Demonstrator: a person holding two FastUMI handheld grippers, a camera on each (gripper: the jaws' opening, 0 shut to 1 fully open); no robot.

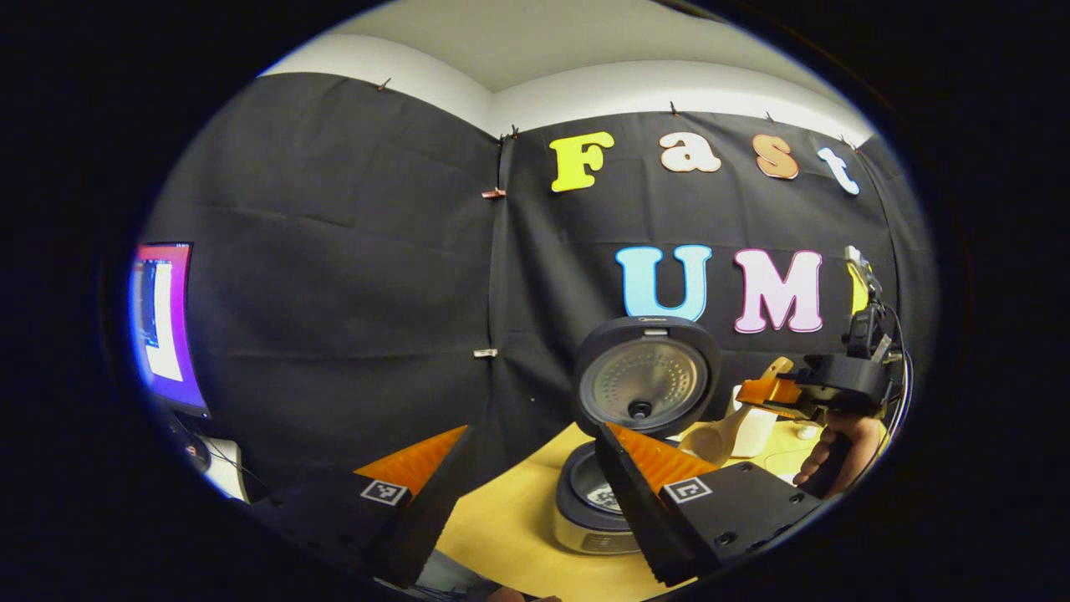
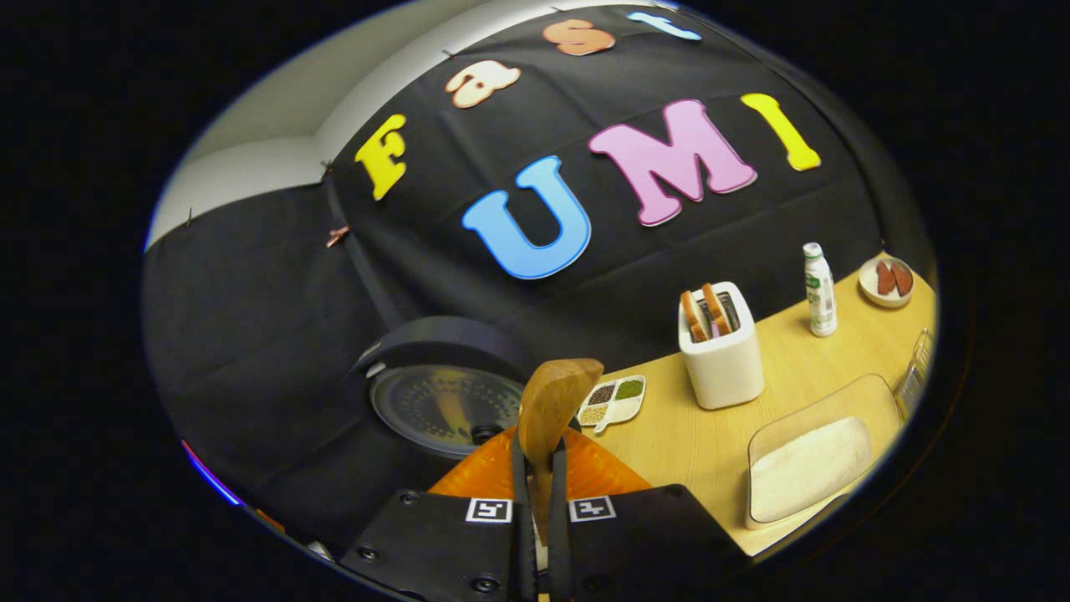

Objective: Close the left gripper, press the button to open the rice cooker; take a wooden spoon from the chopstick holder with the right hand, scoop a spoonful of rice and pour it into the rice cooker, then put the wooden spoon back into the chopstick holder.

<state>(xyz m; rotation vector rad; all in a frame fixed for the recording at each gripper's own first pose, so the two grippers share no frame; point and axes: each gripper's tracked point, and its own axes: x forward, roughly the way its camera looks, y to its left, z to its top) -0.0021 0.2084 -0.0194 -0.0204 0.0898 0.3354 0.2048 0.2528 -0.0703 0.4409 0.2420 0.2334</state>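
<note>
Two grippers logged. Left gripper: jaws spread wide, grasping nothing, poised over the table. Rice cooker: at about 1 o'clock from that gripper, lid raised upright, pot exposed. Right gripper: fingers clenched on the wooden spoon, bowl of the spoon pointing up, just before the open lid. Rice tray: at 3 o'clock of the right gripper. Toaster, bottle, divided grain dish, small plate: on the table beyond, between 1 and 2 o'clock.
</note>
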